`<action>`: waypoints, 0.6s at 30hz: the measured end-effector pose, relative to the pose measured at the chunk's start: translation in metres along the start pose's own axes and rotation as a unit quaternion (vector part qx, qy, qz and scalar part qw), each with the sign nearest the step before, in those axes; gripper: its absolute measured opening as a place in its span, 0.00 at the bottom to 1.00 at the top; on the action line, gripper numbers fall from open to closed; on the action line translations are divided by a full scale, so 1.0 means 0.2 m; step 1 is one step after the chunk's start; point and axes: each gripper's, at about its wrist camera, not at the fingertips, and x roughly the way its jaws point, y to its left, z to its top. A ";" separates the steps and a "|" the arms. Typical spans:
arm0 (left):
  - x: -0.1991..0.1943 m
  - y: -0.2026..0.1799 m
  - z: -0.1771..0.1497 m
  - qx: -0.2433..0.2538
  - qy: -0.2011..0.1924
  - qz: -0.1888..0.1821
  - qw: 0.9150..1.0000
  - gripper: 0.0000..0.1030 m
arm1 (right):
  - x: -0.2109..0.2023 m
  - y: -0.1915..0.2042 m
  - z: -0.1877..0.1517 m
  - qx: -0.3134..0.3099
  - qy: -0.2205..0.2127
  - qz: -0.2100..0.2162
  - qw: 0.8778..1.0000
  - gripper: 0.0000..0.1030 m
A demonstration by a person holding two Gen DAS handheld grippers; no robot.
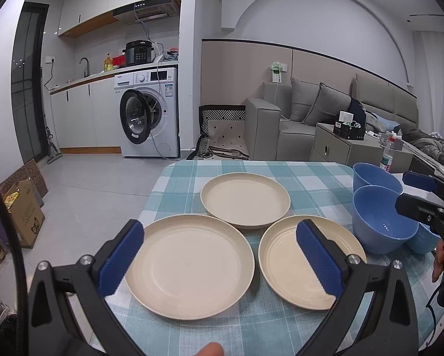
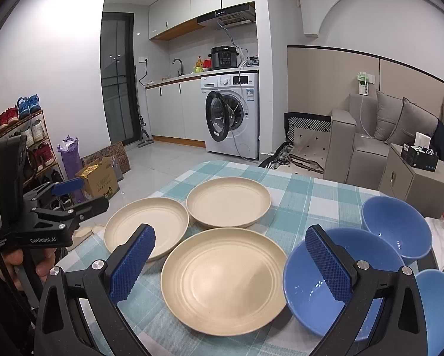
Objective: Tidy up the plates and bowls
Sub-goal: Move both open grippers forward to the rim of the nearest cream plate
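Three cream plates lie apart on the teal checked tablecloth point(image 1: 310, 178): a near-left plate point(image 1: 189, 267), a far plate point(image 1: 245, 198) and a right plate point(image 1: 290, 279). Right of them stand three blue bowls: a near one point(image 1: 382, 219), a far one point(image 1: 373, 175) and a third point(image 1: 423, 240) half hidden. My left gripper point(image 1: 220, 231) hangs open and empty over the gap between the two near plates. My right gripper point(image 2: 230, 234) is open and empty above the right plate point(image 2: 224, 279) and the near bowl point(image 2: 305, 287). Each gripper shows in the other's view: right gripper point(image 1: 402, 191), left gripper point(image 2: 85, 195).
The table's left edge point(image 1: 150, 201) drops to grey floor with a cardboard box point(image 1: 26, 213). A shoe rack point(image 2: 20, 148) stands at the left wall. Behind are a washing machine point(image 1: 150, 112), a grey sofa point(image 1: 296, 118) and a low cabinet point(image 1: 340, 145). A hand point(image 2: 14, 261) holds the left gripper.
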 end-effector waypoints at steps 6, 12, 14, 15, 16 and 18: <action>0.07 0.01 0.04 -0.001 0.001 0.010 1.000 1.00 | 0.06 -0.01 0.07 0.002 0.002 0.005 1.000 1.00; 0.13 0.05 0.10 -0.017 0.004 0.008 1.000 1.00 | 0.11 -0.04 0.13 0.013 0.008 0.012 1.000 1.00; 0.16 0.06 0.12 -0.018 0.004 0.009 1.000 1.00 | 0.13 -0.04 0.15 0.014 0.011 0.012 1.000 1.00; 0.17 0.07 0.13 -0.018 0.005 0.009 1.000 1.00 | 0.14 -0.05 0.15 0.013 0.012 0.012 1.000 1.00; 0.18 0.07 0.13 -0.018 0.007 0.010 1.000 1.00 | 0.16 -0.05 0.16 0.011 0.014 0.009 1.000 1.00; 0.22 0.09 0.15 -0.017 0.011 0.013 1.000 1.00 | 0.18 -0.05 0.18 0.007 0.020 0.006 1.000 1.00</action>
